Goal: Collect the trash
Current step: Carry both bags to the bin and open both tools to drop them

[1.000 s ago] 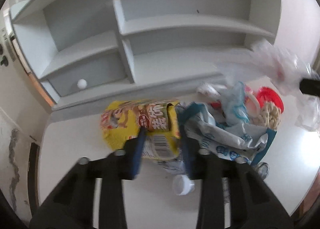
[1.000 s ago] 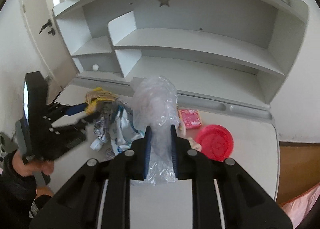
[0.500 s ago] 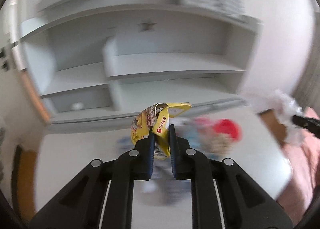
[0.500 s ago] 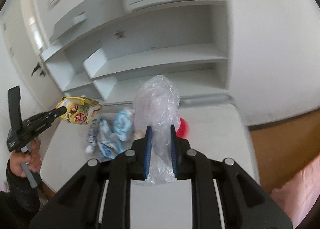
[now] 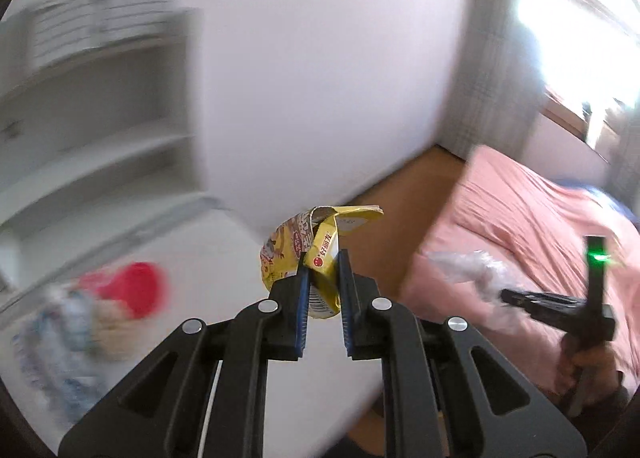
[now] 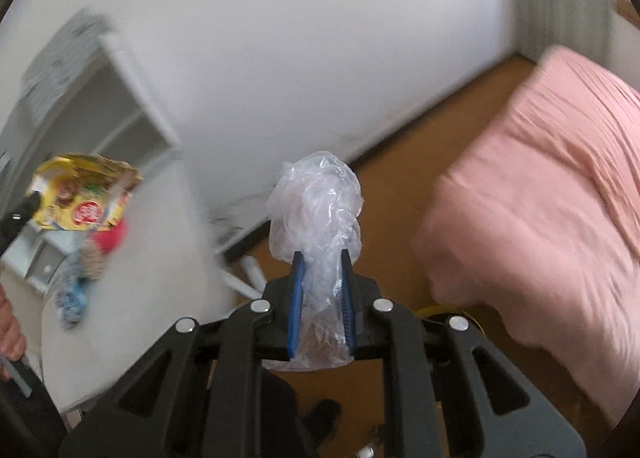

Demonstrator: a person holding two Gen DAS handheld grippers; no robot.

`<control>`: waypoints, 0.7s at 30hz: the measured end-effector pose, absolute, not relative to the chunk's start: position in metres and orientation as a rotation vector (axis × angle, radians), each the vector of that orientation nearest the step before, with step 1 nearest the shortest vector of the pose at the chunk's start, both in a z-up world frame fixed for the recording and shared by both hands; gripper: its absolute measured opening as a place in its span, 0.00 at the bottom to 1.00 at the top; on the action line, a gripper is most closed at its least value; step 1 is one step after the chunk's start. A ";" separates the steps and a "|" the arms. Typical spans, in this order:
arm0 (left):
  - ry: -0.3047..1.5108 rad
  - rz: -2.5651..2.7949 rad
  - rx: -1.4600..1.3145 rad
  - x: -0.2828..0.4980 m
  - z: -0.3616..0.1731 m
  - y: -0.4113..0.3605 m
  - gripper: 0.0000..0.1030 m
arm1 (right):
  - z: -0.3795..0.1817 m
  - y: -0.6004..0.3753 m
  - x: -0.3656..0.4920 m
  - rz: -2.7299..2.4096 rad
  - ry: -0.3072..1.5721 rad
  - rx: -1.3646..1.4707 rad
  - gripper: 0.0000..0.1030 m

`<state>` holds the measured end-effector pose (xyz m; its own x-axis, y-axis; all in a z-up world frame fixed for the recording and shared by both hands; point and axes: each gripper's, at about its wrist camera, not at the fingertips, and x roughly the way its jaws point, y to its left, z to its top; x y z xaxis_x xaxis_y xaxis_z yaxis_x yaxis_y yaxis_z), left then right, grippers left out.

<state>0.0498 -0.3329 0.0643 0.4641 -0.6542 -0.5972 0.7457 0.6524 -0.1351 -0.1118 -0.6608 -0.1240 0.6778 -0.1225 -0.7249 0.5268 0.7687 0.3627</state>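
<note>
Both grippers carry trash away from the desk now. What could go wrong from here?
1. The yellow snack wrapper is pinched only at one edge by the left gripper; it may slip out.
2. The clear plastic bag in the right gripper is thin and could slide free or tear.

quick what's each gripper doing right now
left gripper: shut on the yellow snack wrapper
right gripper: shut on the clear plastic bag

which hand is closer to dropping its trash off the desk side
Right, probably: its gripper holds the plastic bag over the floor, past the desk edge; the left's yellow wrapper is still over the desk.
</note>
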 end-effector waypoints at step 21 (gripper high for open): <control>1.120 -1.237 0.463 -0.063 -0.192 -0.584 0.12 | -0.405 -0.753 -0.207 -0.587 1.113 0.965 0.17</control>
<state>-0.0631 -0.5842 -0.1920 -0.0773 -0.5044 -0.8600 0.9058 0.3249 -0.2720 -0.2074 -0.7535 -0.4047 0.3608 0.0632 -0.9305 0.8036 0.4852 0.3446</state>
